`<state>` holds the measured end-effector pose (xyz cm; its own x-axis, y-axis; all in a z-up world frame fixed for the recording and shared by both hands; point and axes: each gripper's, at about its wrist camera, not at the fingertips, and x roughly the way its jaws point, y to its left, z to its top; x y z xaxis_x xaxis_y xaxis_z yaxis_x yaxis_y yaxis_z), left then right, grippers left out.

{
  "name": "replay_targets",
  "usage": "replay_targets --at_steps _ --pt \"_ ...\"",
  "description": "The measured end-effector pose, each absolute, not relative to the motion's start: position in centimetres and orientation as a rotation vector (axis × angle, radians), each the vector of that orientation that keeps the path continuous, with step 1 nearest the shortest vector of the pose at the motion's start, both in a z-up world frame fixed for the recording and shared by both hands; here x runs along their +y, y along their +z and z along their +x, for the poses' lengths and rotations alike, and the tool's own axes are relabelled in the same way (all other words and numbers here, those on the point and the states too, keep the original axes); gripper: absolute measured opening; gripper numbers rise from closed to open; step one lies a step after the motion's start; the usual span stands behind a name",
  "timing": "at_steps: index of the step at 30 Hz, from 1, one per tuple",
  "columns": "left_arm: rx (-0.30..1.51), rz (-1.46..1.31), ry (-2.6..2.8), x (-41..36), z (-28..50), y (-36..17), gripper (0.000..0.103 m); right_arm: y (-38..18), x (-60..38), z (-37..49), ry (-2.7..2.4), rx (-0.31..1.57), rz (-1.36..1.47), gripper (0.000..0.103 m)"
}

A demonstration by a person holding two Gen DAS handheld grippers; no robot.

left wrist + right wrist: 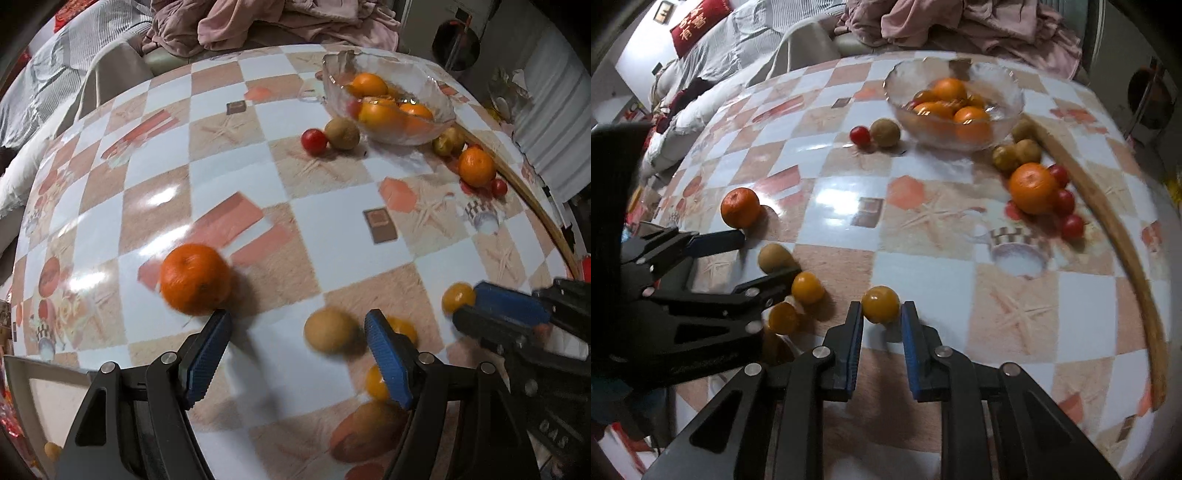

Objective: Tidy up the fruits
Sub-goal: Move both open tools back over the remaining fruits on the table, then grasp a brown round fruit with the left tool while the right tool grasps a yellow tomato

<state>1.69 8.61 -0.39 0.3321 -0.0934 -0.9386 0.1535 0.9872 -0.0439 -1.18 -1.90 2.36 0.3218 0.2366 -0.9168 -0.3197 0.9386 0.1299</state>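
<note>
Glossy checkered tablecloth; right tongs clenched on smooth round yellow fruit; left tongs released.

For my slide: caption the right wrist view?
Right gripper pinches a small yellow fruit on the checkered table; glass bowl beyond.

Left claw open above checkered table, tangerine, glass bowl

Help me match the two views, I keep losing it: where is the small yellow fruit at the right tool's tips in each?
Left wrist view: far right, the small yellow fruit at the right tool's tips.
Right wrist view: bottom centre, between the blue pads.
Shared landmark: glass bowl of oranges.
</note>
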Motion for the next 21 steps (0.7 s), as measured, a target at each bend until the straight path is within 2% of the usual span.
replay_targets --at_steps 3,6,14,16,18,21 --pt "1.224 0.055 -0.154 8.2 2.1 -0.3 0.075 2.4 -2.7 -1.0 0.355 1.197 -0.039 0.023" --pt "1.221 0.069 -0.138 8.1 1.8 -0.2 0.068 2.3 -3.1 -0.9 0.354 1.204 -0.009 0.023" --pt "1.217 0.067 -0.136 8.2 1.0 0.1 0.063 1.3 -1.4 -0.8 0.395 1.206 -0.032 0.023" --pt "1.21 0.069 -0.139 8.2 1.0 0.2 0.054 1.3 -1.2 -0.5 0.398 1.207 -0.033 0.023" --pt "1.213 0.069 -0.14 8.2 1.2 0.3 0.052 1.3 -1.5 -0.3 0.39 1.216 -0.008 0.023" --pt "1.208 0.073 -0.148 8.1 1.4 0.4 0.038 1.7 -2.8 -0.4 0.362 1.221 0.034 0.023"
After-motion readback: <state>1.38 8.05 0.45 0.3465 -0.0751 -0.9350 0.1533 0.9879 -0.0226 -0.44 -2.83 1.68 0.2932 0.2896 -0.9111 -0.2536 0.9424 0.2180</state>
